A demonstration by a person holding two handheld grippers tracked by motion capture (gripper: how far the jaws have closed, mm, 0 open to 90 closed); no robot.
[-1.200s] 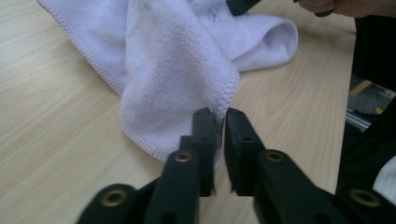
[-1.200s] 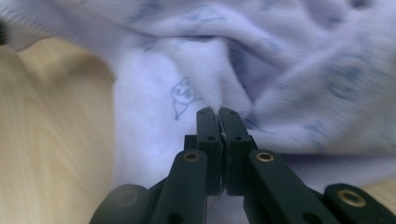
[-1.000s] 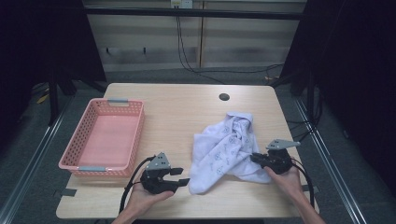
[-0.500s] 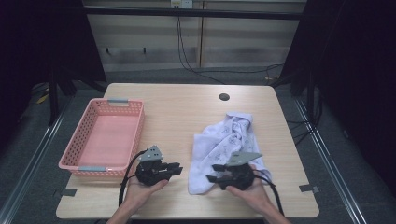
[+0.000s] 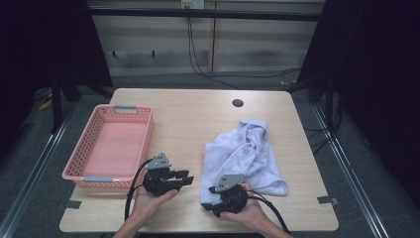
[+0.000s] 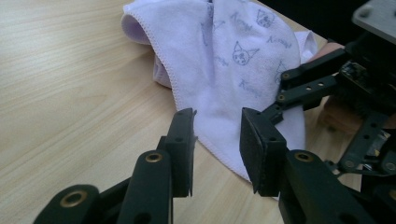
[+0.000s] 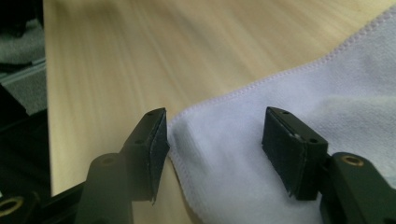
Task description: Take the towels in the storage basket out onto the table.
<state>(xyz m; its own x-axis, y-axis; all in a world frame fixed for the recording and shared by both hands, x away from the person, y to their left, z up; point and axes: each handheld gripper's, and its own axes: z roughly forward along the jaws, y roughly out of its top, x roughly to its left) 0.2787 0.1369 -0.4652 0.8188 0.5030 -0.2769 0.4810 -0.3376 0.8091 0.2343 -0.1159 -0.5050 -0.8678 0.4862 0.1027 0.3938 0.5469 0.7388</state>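
1. Up on the high view, I've got the wooden table (image 5: 198, 124) with a pink basket (image 5: 74, 158) on its left side and a crumpled white towel (image 5: 247, 153) with little printed doodles lying right of centre. My left gripper (image 5: 184, 179) sits near the front edge, between the basket and the towel, just short of the cloth's left border. My right gripper (image 5: 210, 204) is at the towel's front-left corner, touching or right over the cloth, hard to call from up here. Both hands come in from the bottom, cables trailing back. Can't really judge the jaw gaps from this angle.

2. On the left gripper view, the jaws stand moderately apart with nothing between them, low over the table. The towel (image 6: 224, 65) is straight ahead, its stitched hem running right past the tips, cat-face prints all over it. The right gripper (image 6: 327, 79) shows at the far right, resting against the cloth's edge.

3. On the right gripper view, the jaws are spread wide and straddle the corner of the towel (image 7: 289, 107). The left pad (image 7: 159, 140) sits just beside the hem, the other is over the fabric. Not clamped on anything.
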